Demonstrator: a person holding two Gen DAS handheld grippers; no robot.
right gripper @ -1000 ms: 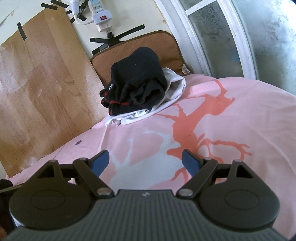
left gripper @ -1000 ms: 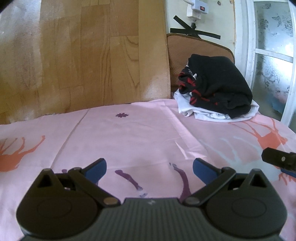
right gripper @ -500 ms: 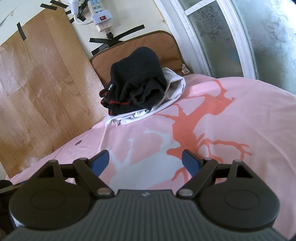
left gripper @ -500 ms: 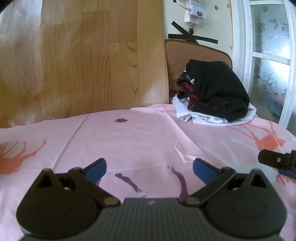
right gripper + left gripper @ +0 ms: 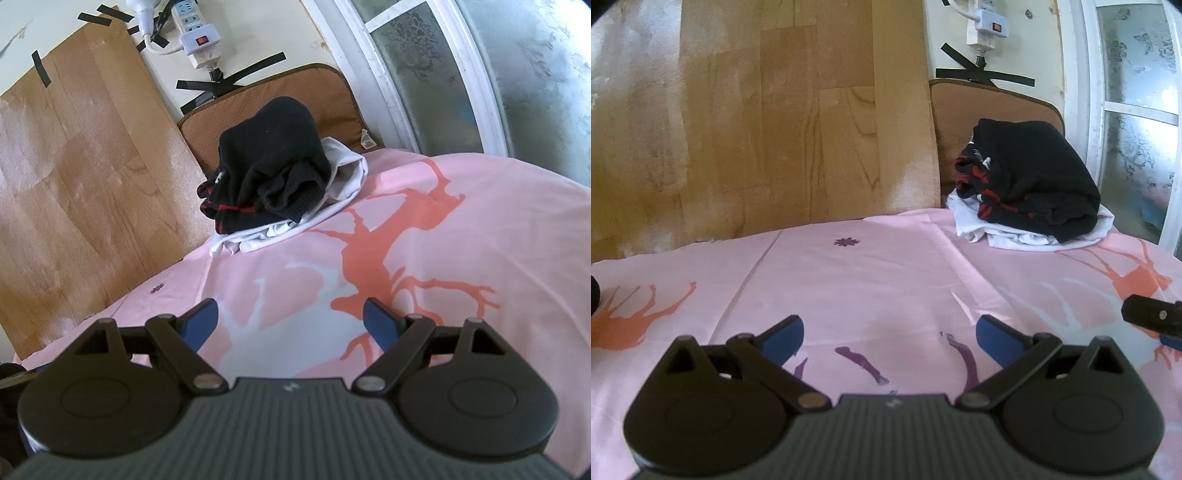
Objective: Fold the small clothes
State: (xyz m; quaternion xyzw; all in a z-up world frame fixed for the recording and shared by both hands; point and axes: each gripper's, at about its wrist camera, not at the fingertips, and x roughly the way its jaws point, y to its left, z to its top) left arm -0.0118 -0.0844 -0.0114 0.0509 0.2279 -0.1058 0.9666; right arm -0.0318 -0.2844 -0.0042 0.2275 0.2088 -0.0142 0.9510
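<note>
A pile of folded clothes sits at the back of the pink sheet: a black garment with red stripes point(image 5: 1030, 177) on top of a white garment point(image 5: 1027, 236). In the right wrist view the black garment point(image 5: 269, 173) lies on the white one point(image 5: 343, 170) too. My left gripper point(image 5: 889, 338) is open and empty, low over the sheet, well short of the pile. My right gripper point(image 5: 291, 319) is open and empty over the orange tree print. Its finger tip shows at the right edge of the left wrist view point(image 5: 1152, 317).
The pink sheet point(image 5: 871, 280) has orange and purple prints. A wooden board point(image 5: 757, 122) and a brown cushion point(image 5: 280, 88) stand behind the pile. A power strip point(image 5: 192, 40) is taped to the wall. A white window frame point(image 5: 399, 70) is at the right.
The left gripper has tilted up a little, so the pile sits lower and farther right in its view. The right gripper has barely moved. Both stay open.
</note>
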